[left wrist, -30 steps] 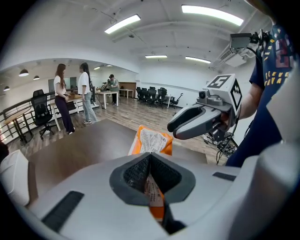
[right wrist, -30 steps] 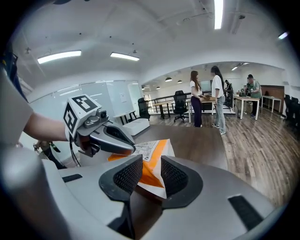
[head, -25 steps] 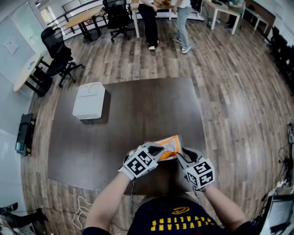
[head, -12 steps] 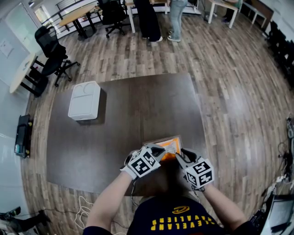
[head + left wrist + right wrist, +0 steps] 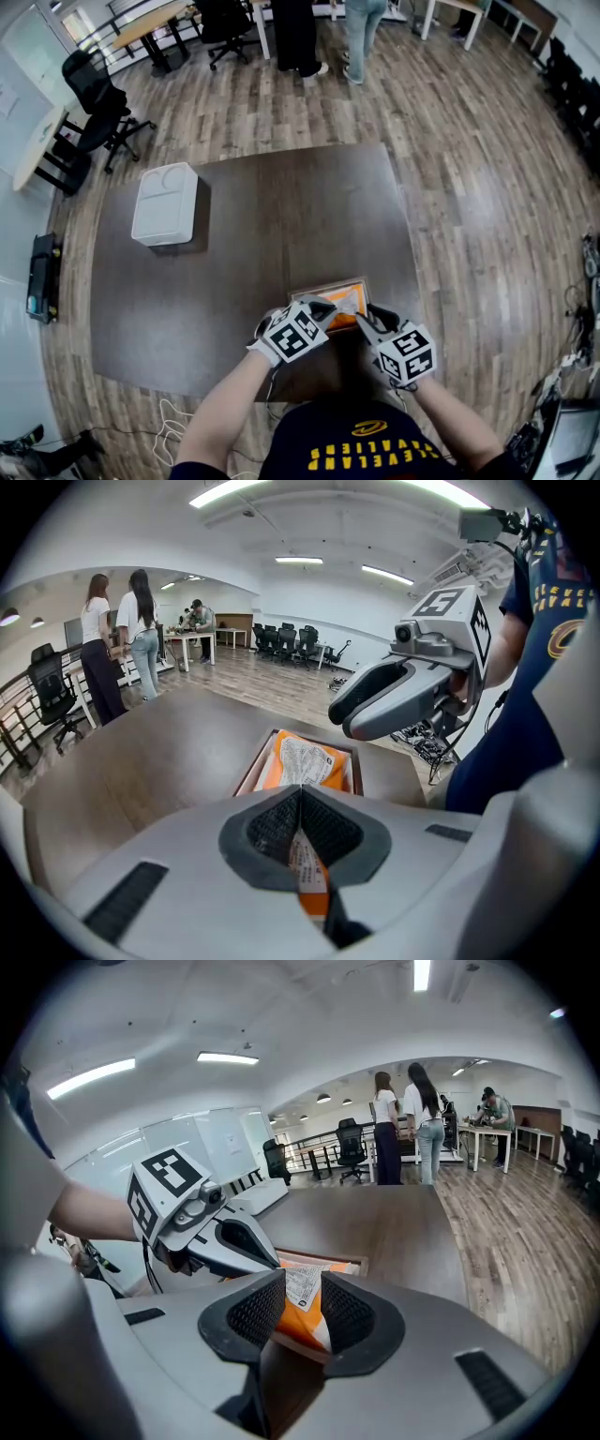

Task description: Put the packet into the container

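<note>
An orange packet [image 5: 345, 305] with a white label lies in a shallow brown container [image 5: 323, 284] near the table's front edge. My left gripper [image 5: 323, 307] is shut on the packet's near edge, and the left gripper view shows the label pinched between its pads [image 5: 300, 803]. From the right, my right gripper [image 5: 367, 319] holds the packet's other end. In the right gripper view the packet [image 5: 305, 1312] fills the gap between the pads [image 5: 302, 1302]. The container's rim [image 5: 251, 766] frames the packet [image 5: 305, 759]. The right gripper [image 5: 394, 691] hangs just beyond it.
A white lidded box [image 5: 166, 203] stands at the table's far left. Black office chairs [image 5: 89, 103] and two standing people [image 5: 112, 639] are beyond the dark table [image 5: 281, 216]. Both grippers work close to the table's near edge.
My left gripper has come down with the packet, which was tilted up before and now rests lower inside the brown container. The right gripper has barely shifted.
</note>
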A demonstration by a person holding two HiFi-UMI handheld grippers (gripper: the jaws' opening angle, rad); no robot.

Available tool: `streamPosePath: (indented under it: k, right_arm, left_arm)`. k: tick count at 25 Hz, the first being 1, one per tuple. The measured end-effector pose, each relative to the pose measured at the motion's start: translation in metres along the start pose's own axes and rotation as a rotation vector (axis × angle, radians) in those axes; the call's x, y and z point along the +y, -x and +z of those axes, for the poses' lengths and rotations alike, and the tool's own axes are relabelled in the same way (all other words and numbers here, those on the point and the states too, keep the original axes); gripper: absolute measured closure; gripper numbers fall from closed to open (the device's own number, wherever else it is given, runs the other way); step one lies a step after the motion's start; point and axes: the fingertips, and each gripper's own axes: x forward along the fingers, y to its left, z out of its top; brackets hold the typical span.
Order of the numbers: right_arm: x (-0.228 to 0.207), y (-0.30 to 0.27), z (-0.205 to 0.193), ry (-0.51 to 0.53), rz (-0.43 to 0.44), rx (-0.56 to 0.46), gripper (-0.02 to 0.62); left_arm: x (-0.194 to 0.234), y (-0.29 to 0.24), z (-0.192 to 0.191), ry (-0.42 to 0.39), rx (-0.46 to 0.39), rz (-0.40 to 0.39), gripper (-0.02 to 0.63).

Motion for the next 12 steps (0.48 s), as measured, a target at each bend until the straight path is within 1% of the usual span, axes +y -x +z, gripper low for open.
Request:
streamPosePath:
  k: [6, 10, 12]
  right_arm:
    - [0.0, -0.006, -0.002, -0.01, 0.005, 0.006, 0.487]
    - [0.0, -0.007, -0.004, -0.015, 0.01, 0.015, 0.487]
    - [0.0, -0.007, -0.003, -0.017, 0.011, 0.013, 0.487]
  left_arm:
    - [0.005, -0.005, -0.007, 0.006, 0.011, -0.005, 0.606]
    - [0.004, -0.01, -0.008, -0.032, 0.032, 0.008, 0.604]
    - [0.003, -0.014, -0.011, -0.049, 0.056, 0.012, 0.603]
